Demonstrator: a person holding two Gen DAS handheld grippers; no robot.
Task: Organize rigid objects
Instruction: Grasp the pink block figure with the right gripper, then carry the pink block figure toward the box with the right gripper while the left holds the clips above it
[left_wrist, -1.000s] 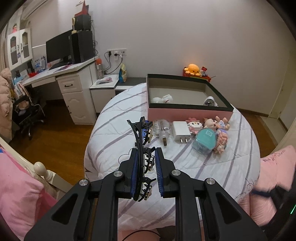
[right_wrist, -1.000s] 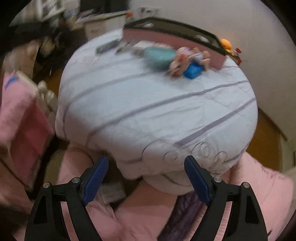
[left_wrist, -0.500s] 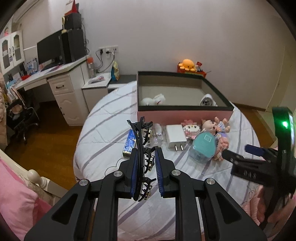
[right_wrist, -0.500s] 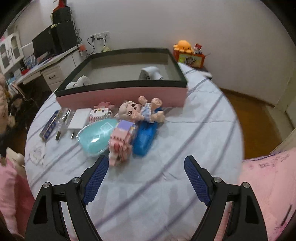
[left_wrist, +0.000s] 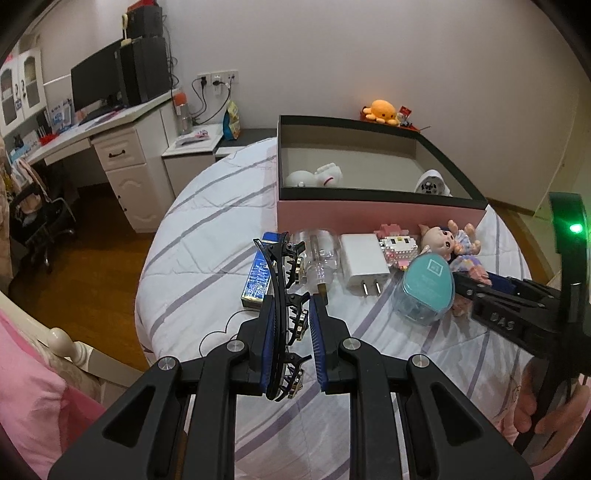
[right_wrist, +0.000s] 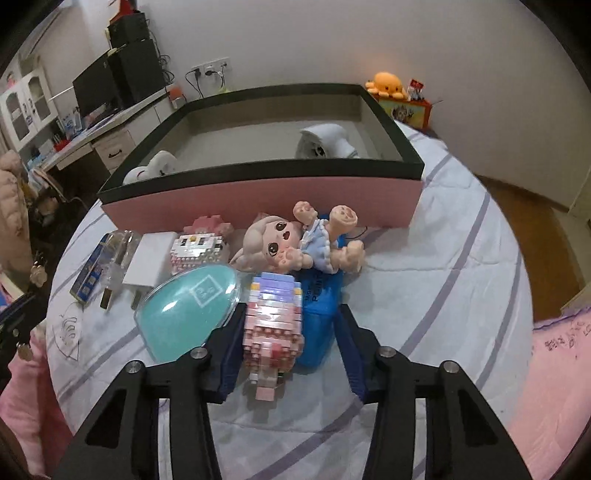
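Note:
My left gripper (left_wrist: 293, 314) is shut on a black toothed hair clip (left_wrist: 284, 280), held above the striped cover in front of a row of small items. My right gripper (right_wrist: 290, 332) sits low on the cover and its jaws are closing. A pink brick figure (right_wrist: 273, 325) and a blue container (right_wrist: 317, 314) lie between the pads, which touch their sides. A teal egg-shaped case (right_wrist: 188, 310) lies just left of that gripper, a doll (right_wrist: 280, 240) beyond it. The pink box (right_wrist: 258, 195) with a black rim stands behind, holding two white items.
A blue packet (left_wrist: 258, 273), clear bottle (left_wrist: 319, 258), white charger (left_wrist: 364, 254) and kitty brick figure (left_wrist: 397, 249) line the box front. The round striped cover (left_wrist: 207, 229) drops off to wood floor at left. A desk (left_wrist: 110, 136) stands far left, pink bedding below.
The right gripper swung from the bed's edge over to the toys, dropped onto them, and its jaws narrowed around the pink brick figure. The left gripper drifted closer with the clip.

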